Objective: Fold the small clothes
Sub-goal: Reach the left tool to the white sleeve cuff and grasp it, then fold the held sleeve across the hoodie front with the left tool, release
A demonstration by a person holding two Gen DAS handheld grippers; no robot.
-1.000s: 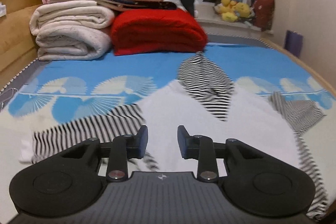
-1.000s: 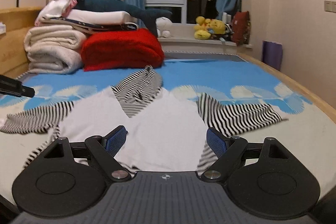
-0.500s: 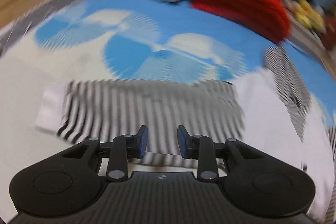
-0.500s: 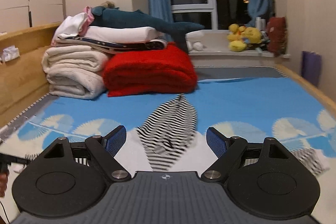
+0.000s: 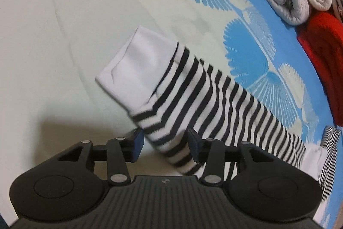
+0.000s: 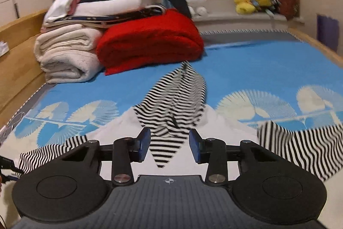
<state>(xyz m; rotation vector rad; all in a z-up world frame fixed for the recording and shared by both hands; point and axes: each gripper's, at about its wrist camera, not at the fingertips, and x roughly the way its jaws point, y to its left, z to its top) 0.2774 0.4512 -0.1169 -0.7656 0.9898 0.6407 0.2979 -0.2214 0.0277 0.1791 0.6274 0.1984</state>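
Left hand-held gripper (image 5: 164, 144) tilts steeply down, jaws parted; right hand-held gripper (image 6: 169, 146) closing, nothing gripped

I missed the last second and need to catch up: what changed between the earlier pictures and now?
The left claw swung down over the striped sleeve, now straddling its edge, not clamped. The right claw shifted toward the striped hood and its jaws are closing, gripping nothing. The shirt lies spread as before; the red blanket is unmoved.

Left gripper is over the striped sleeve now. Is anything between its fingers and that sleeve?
Nothing visible. The left gripper hangs right over the striped sleeve, jaws apart, with the sleeve's edge lying between them on the bed sheet. The white cuff lies clear beyond the fingertips.
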